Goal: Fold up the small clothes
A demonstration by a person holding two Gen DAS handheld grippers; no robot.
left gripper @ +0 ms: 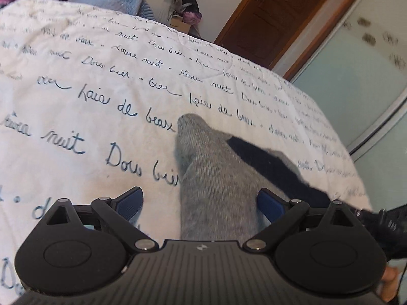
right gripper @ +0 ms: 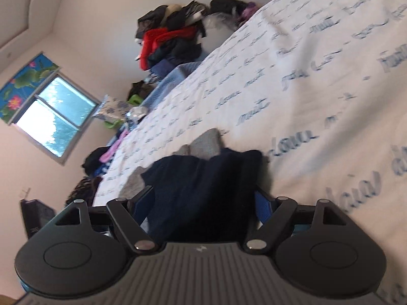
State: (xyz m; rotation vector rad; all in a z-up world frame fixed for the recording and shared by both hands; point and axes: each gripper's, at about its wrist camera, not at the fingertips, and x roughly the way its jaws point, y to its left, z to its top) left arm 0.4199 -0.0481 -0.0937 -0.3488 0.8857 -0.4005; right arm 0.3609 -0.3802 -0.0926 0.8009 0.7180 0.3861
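A grey knit sock [left gripper: 211, 178] with a dark navy part [left gripper: 269, 160] lies on a white bedspread [left gripper: 101, 63] printed with blue script. My left gripper [left gripper: 201, 200] is open low over it. The grey part runs up between the blue pads [left gripper: 129, 203], which stand wide apart. In the right wrist view my right gripper [right gripper: 203, 200] is also open. The navy part [right gripper: 203, 178] lies slack between its spread fingers, and the grey part [right gripper: 206, 142] shows beyond it on the bedspread [right gripper: 305, 101].
Piled clothes [right gripper: 173, 43] and bags line the bed's far side under a window [right gripper: 53, 117]. A brown door [left gripper: 274, 17] and a pale sliding panel [left gripper: 356, 76] stand past the bed's edge. A hand [left gripper: 389, 279] shows at the lower right.
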